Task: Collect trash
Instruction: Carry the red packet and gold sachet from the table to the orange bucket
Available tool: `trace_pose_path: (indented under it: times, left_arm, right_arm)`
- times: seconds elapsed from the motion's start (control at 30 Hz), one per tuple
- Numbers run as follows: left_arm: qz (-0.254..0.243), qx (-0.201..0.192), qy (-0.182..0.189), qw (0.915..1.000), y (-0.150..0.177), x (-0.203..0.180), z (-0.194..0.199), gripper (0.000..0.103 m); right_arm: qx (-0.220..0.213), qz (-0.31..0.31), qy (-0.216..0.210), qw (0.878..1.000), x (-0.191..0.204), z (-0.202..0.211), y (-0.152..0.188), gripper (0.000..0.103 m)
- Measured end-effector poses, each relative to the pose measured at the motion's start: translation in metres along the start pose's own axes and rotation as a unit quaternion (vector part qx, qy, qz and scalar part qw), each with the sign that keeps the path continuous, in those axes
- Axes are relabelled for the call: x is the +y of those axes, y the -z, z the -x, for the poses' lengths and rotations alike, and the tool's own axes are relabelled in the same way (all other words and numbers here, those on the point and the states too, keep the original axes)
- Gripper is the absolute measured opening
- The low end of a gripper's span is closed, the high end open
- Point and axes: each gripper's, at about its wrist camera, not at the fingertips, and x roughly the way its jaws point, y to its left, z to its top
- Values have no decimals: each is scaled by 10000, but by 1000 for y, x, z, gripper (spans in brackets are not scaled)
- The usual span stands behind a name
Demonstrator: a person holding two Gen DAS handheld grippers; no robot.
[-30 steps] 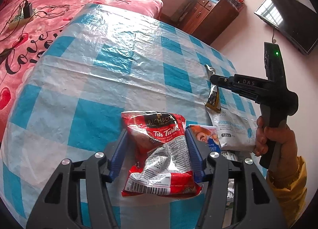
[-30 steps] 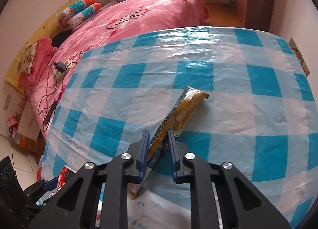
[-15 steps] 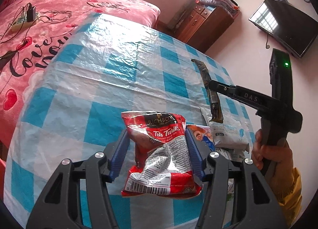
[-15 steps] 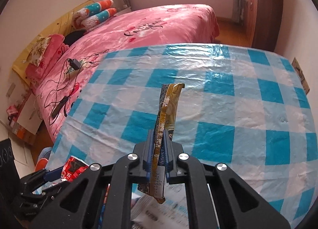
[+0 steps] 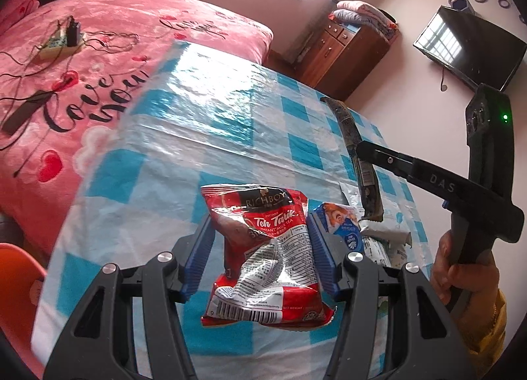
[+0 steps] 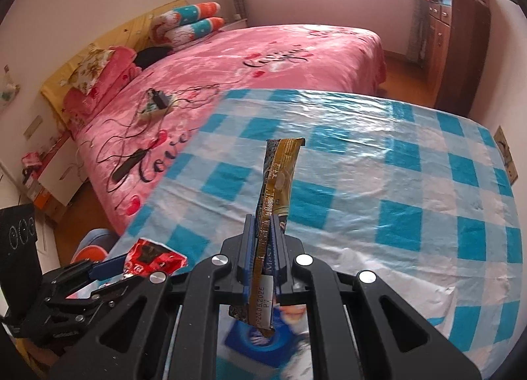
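Your left gripper [image 5: 260,248] is pinching a crumpled red foil tea packet [image 5: 263,258] between its blue pads, which press on both side edges, and the packet hangs clear above the table covered in blue-and-white checked plastic cloth [image 5: 204,136]. Its printed top points away from you and its barcode end sags toward the gripper body.

Your right gripper [image 6: 263,248] is clamped tight on a long, narrow gold-and-black sachet [image 6: 280,179]. The strip stands almost upright between the pads, its far end rising above the fingertips and its short date-stamped end poking out behind them. From the left wrist view, the same sachet hangs off the tabletop, gripped about halfway along.

Just beyond your left gripper's right finger, a blue-and-white packet [image 5: 342,225] and a pale flat pouch [image 5: 385,228] lie on the cloth, directly under the held sachet.
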Motion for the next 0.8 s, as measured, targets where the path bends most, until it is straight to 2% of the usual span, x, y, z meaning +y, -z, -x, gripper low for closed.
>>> trace_pose_path:
  times: [0.47, 0.8]
  left_arm:
    - [389, -397, -575, 9968, 20, 61, 67, 58]
    - [932, -515, -1131, 9879, 53, 132, 113, 58]
  right_arm:
    - [80, 760, -520, 9957, 106, 1, 10, 10]
    - [387, 1340, -965, 9855, 193, -18, 31, 10]
